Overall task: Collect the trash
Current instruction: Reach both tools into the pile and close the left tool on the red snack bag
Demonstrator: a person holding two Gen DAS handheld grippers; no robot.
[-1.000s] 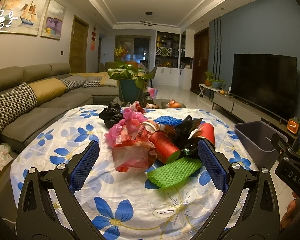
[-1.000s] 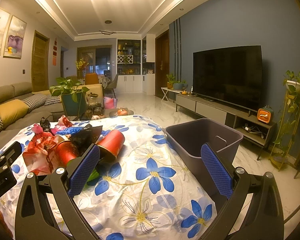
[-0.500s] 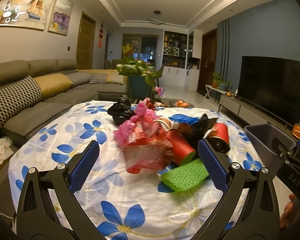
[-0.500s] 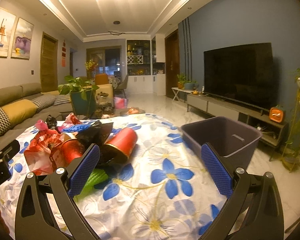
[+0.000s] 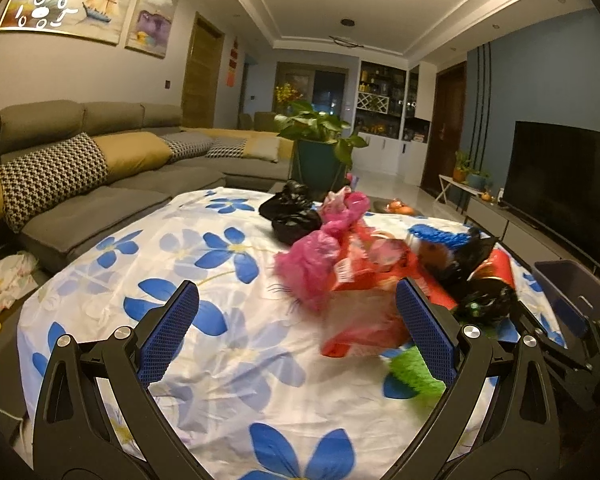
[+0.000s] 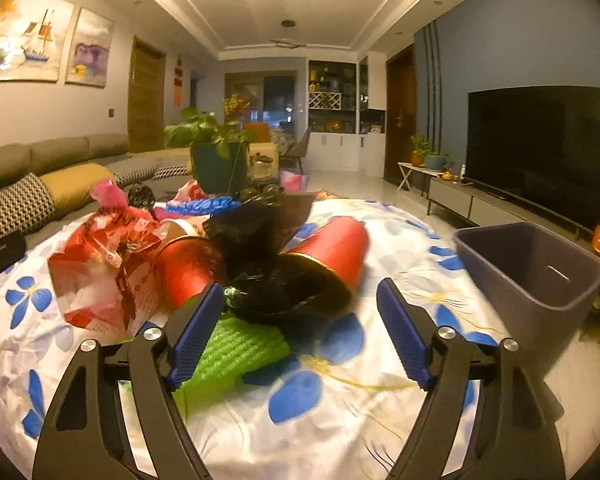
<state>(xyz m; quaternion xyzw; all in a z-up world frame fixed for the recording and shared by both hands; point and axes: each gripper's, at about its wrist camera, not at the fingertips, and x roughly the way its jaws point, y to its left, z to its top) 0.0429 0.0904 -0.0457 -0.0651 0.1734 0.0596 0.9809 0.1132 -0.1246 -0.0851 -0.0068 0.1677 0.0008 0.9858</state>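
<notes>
A trash pile lies on the flowered tablecloth (image 5: 204, 360): a pink bag (image 5: 312, 264), a red wrapper (image 6: 100, 276), two red cups (image 6: 332, 248), black bags (image 6: 260, 232) and a green mesh pad (image 6: 236, 352). A dark grey bin (image 6: 540, 276) stands off the table's right side. My left gripper (image 5: 296, 340) is open and empty, left of the pile. My right gripper (image 6: 300, 336) is open and empty, just in front of the black bag and green pad.
A grey sofa (image 5: 80, 184) runs along the left. A potted plant (image 5: 320, 152) stands behind the table. A TV (image 6: 536, 148) on a low cabinet is on the right. More black bags (image 5: 292, 216) lie at the pile's far side.
The left gripper has swung left, so the pile now sits at its right finger. The right gripper has moved left and closer to the pile; the bin has shifted to its right.
</notes>
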